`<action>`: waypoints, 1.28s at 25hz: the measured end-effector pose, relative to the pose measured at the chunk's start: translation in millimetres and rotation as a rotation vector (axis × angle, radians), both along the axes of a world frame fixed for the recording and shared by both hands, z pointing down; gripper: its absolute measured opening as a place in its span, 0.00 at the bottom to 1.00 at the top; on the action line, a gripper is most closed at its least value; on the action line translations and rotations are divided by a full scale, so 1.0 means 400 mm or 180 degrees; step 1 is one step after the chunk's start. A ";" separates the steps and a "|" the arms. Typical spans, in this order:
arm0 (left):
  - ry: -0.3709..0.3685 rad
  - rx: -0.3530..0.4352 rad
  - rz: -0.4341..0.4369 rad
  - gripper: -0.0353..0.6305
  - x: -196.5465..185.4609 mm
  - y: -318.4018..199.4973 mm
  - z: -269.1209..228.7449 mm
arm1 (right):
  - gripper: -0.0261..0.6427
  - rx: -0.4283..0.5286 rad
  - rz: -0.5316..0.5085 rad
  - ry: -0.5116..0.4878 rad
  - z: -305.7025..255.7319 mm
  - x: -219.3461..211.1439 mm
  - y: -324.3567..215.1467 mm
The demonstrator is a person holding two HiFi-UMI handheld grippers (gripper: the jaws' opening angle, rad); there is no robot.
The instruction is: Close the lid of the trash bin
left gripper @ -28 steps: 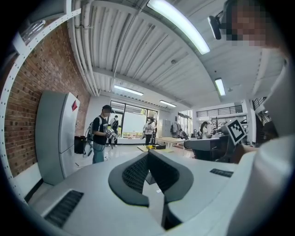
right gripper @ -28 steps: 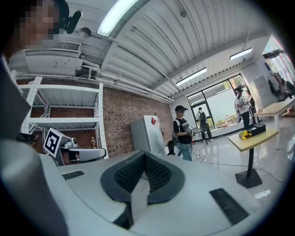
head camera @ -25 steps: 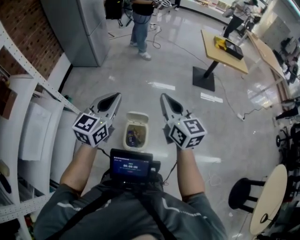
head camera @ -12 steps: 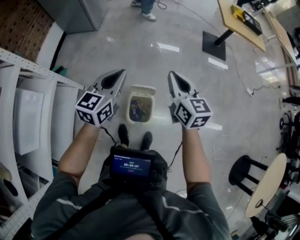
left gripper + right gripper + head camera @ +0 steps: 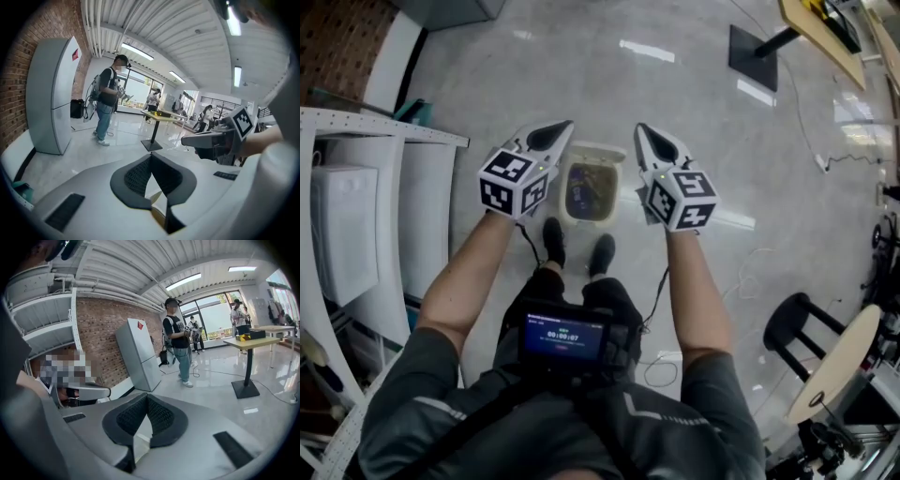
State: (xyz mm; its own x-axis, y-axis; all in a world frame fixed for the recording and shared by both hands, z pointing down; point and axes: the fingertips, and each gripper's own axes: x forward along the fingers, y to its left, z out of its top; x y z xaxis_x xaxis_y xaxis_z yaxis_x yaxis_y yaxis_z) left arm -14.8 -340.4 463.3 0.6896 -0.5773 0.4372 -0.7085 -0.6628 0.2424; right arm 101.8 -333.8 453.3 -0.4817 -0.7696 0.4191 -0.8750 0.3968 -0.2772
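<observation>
Two grippers are up in front of you, and the trash bin (image 5: 590, 217) sits on the pale floor between them in the head view, just beyond the toes of your black shoes (image 5: 551, 239). Its lid (image 5: 598, 150) is tipped open on the far side, and dark rubbish shows inside the cream body.

Your left gripper (image 5: 562, 130) hangs just left of the bin, tip pointing far. In the left gripper view its dark ribbed pads (image 5: 136, 177) meet at the tip with nothing caught between them. Your right gripper (image 5: 643, 133) hangs just right of the bin. The right gripper view shows its pads (image 5: 161, 417) likewise pressed together at the tip and empty. Neither gripper appears to touch the bin or its lid.

At your chest a small screen (image 5: 565, 335) faces up. A white shelving rack (image 5: 356, 150) runs along the left, and a black stool (image 5: 795, 326) and a round table (image 5: 844, 361) stand at the near right. Far off in the left gripper view, a person (image 5: 107, 103) stands beside a tall grey cabinet (image 5: 49, 112), with a pedestal table (image 5: 159, 115) further right
</observation>
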 end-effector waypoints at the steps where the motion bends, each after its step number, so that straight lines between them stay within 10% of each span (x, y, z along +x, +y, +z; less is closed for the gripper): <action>1: -0.0041 -0.0048 0.0020 0.04 0.004 -0.004 0.028 | 0.06 -0.0053 0.0004 0.0006 0.030 -0.002 -0.002; 19: -0.0333 -0.0871 0.0108 0.04 0.013 -0.055 0.458 | 0.06 -0.0862 0.0172 0.0154 0.461 -0.028 -0.044; 32: -0.0320 -0.1142 0.0195 0.04 0.022 -0.036 0.546 | 0.06 -0.1102 0.0384 0.0107 0.568 -0.016 -0.030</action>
State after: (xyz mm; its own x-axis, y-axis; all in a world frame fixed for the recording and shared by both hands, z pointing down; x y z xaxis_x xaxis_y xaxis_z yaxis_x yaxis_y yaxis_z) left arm -6.1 -354.8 681.8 0.6614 -0.3340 0.6715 -0.7022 -0.5903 0.3981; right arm 95.5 -345.7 680.4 -0.3777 -0.6299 0.6787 -0.9207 0.1778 -0.3474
